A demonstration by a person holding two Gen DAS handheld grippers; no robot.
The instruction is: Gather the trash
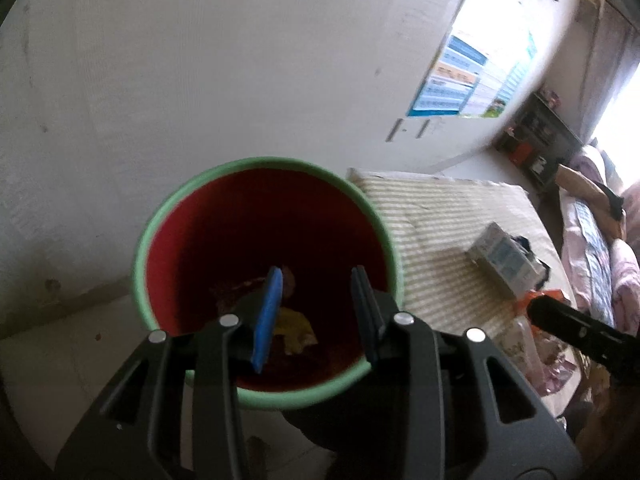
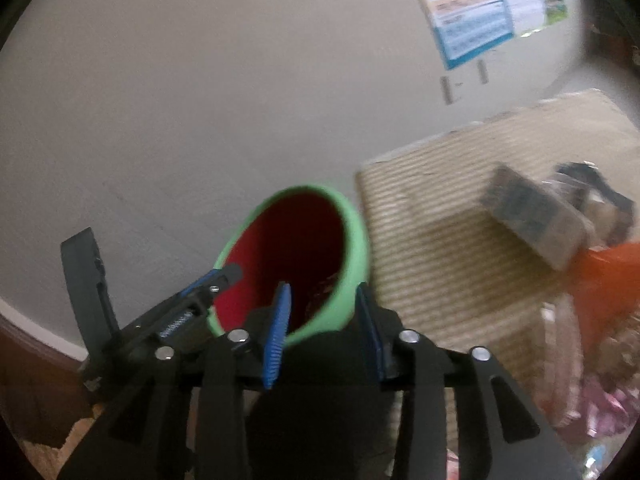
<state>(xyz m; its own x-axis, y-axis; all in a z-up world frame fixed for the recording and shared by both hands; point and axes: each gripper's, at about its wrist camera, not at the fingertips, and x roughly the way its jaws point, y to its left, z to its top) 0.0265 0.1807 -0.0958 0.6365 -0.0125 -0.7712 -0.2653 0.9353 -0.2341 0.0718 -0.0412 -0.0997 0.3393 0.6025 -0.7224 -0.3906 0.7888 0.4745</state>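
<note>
A bin with a green rim (image 1: 260, 162) and a red inside stands against the white wall. Yellow and brownish wrappers (image 1: 296, 330) lie at its bottom. My left gripper (image 1: 316, 276) hangs open over the bin's mouth with nothing between its blue pads. In the right wrist view, which is blurred, the bin's rim (image 2: 354, 240) lies just ahead. My right gripper (image 2: 323, 292) is open and empty above the near right rim. To the right on the striped mat (image 1: 432, 216) lie a white and blue carton (image 1: 506, 258) and an orange wrapper (image 1: 540, 298).
The white wall (image 1: 200, 60) rises right behind the bin. More plastic packets (image 1: 524, 344) lie at the mat's near edge. A dark shelf (image 1: 536, 144) and pink bedding (image 1: 616, 264) fill the far right. A poster (image 2: 464, 12) hangs on the wall.
</note>
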